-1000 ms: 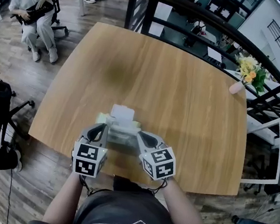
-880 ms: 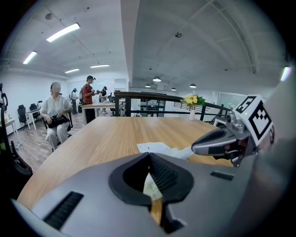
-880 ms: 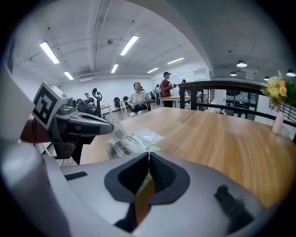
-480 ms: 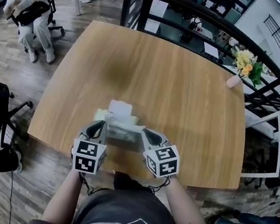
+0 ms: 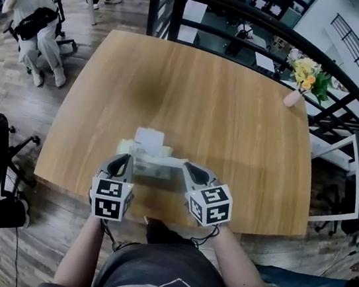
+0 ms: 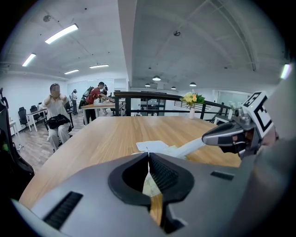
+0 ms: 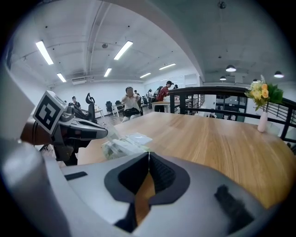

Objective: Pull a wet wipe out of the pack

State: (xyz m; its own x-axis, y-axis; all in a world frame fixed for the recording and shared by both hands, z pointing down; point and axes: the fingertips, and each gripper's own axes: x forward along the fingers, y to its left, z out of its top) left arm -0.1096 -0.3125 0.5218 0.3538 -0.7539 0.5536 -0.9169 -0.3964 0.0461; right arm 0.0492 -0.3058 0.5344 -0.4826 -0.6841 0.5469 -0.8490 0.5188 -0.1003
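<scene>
Left claw (image 5: 123, 160): jaws together, pinching the near left corner of the pack (image 5: 152, 169) as far as I can tell. Hasn't budged from a second ago.
Right claw (image 5: 187, 166): jaws clamped on the end of the wet wipe (image 5: 163, 162). It has drifted out to the right and slightly up since a second ago.
Wet wipe: now a white strip stretched between the pack and the right claw, longer than it was. The other end is still down in the pack's opening.
What that means: I'd say the pull is well under way but not done, since the sheet hasn't come free yet.
Pack: lies flat on the table (image 5: 238, 108) near its front edge, between the two claws. The white lid (image 5: 150, 136) is flipped open toward the far side.
Table: plain wood past the pack, and I see nothing in the pull path.
Flowers (image 5: 305, 75): a small vase at the far right corner, well apart.
Railing (image 5: 265, 18): dark, just behind the table.
Person (image 5: 34, 7): sitting on a chair far off to the left, out of the way.
</scene>
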